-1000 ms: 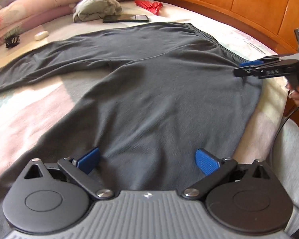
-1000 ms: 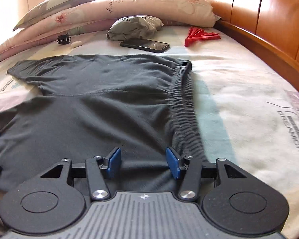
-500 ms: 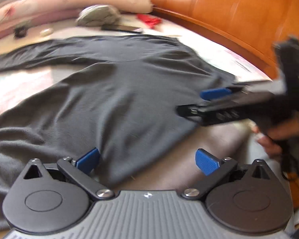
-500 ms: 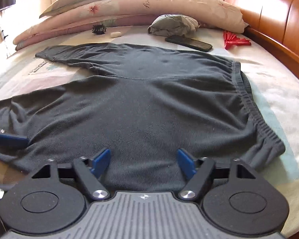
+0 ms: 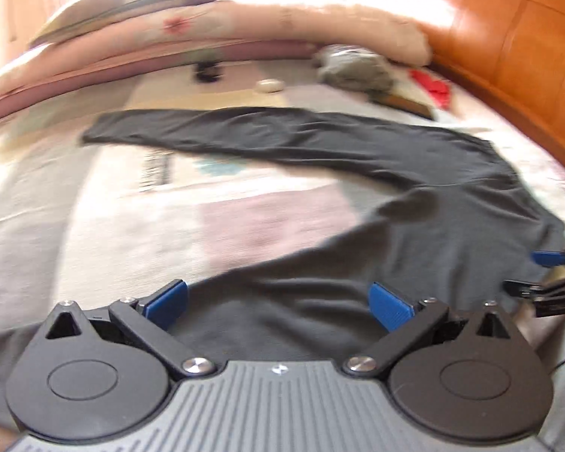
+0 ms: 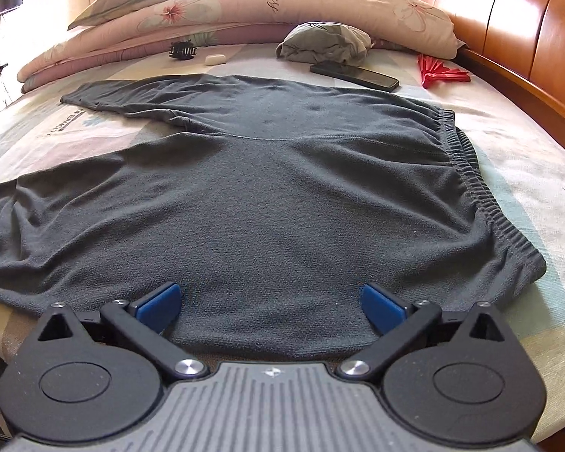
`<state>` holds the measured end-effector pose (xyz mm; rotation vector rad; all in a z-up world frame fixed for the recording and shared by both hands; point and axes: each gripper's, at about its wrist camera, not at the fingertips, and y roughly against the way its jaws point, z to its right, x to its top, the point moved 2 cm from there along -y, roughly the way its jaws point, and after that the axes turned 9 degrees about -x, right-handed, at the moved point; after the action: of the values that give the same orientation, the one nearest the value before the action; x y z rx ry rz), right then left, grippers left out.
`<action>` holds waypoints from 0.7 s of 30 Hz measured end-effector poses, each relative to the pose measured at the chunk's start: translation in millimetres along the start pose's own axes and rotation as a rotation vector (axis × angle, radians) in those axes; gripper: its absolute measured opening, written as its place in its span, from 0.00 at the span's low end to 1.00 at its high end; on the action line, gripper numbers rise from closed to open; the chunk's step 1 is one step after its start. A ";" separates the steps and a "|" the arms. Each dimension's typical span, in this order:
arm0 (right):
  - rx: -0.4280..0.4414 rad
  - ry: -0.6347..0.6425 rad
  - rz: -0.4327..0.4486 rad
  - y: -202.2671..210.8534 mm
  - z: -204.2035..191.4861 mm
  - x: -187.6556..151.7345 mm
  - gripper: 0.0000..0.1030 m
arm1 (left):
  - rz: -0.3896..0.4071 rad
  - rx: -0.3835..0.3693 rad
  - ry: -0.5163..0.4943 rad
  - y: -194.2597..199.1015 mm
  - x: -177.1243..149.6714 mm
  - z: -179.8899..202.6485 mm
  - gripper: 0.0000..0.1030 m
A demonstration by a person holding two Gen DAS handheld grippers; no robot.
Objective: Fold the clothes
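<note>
Right gripper (image 6: 270,303): jaws opening, spread wide, nothing pinched; pads over grey trousers (image 6: 282,196).
Left gripper (image 5: 278,301): jaws wide apart, holding nothing, above the near leg.
Trousers: flat on bed (image 6: 516,143), waistband toward headboard (image 6: 527,30).

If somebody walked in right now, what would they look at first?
Probably the big dark grey trousers spread flat across the middle of the bed, gathered waistband on the right and one leg stretching away to the left. Next, the shiny wooden headboard along the right side, with a pile of flowery pillows at the far end. A black phone and something bright red lie just beyond the trousers.
</note>
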<state>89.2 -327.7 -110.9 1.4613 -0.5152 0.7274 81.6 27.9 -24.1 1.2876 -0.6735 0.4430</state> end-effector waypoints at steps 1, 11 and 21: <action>-0.005 -0.002 -0.002 -0.3 -0.5 0.4 1.00 | -0.019 0.012 0.030 2.3 -0.6 -9.4 0.99; -0.008 0.004 -0.013 -1.4 -0.6 2.1 1.00 | -0.041 -0.004 0.113 -15.6 -34.5 -31.9 0.99; -0.050 -0.023 -0.047 -10.8 -6.9 10.8 1.00 | -0.043 -0.047 0.071 -30.2 -70.9 -34.5 0.99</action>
<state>103.6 -319.1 -111.3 1.4319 -0.5118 0.6571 56.4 58.8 -98.5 1.2340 -0.5923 0.4339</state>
